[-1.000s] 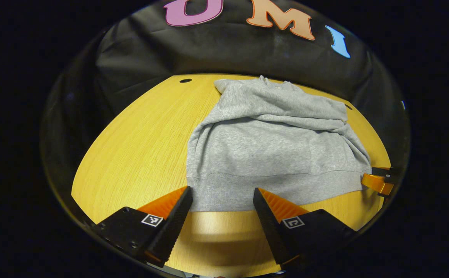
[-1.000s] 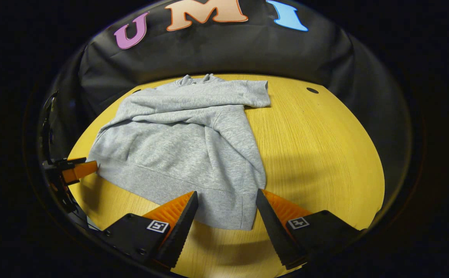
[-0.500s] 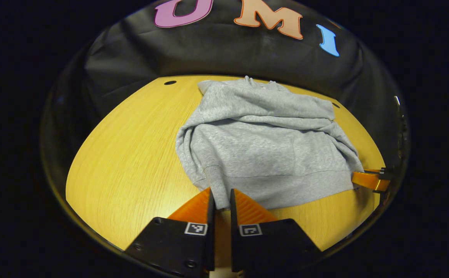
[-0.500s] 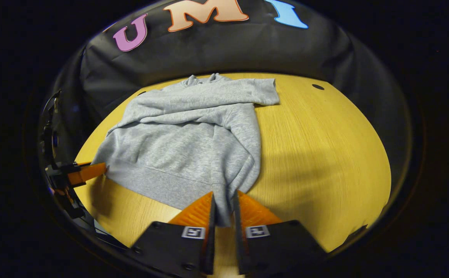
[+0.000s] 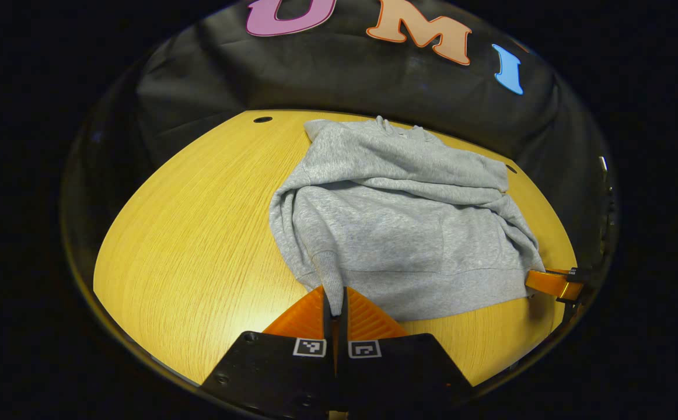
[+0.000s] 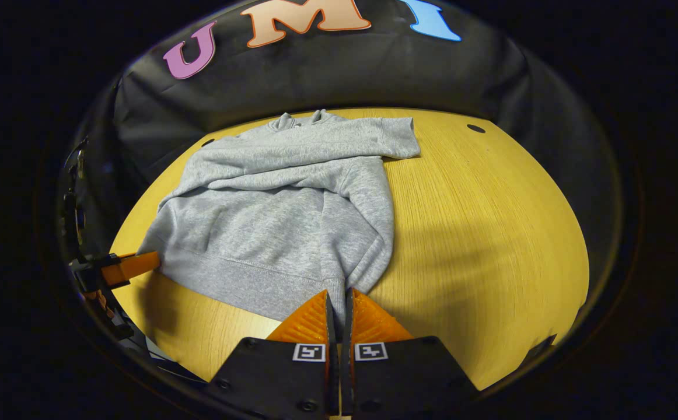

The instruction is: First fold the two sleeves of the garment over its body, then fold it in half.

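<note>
Both pairs of tongs are now gripping the bottom hem of the grey sweatshirt (image 5: pixel 397 221), which is lying on the yellow wooden tabletop (image 5: pixel 199 233) with its neck toward the booth's black cloth wall (image 5: pixel 327 76). A second ago they were standing wide open over the hem; since then they have been closing, and the cloth is bunching up into a ridge where each pair is pinching it. The left tongs (image 5: pixel 335 303) are clamping the hem corner on their side, and the right tongs (image 6: pixel 339 303) are clamping the opposite corner; each pair is also showing at the edge of the other's view, its tip touching the hem. Both sleeves are already lying folded across the chest, one over the other, so the first part of the task is looking finished, and this double grip is probably starting the fold in half: the hem would be lifted and carried toward the collar (image 6: pixel 299 121). No containers are standing on the tabletop, which is carrying nothing else besides two small dark holes near its far edge.
</note>
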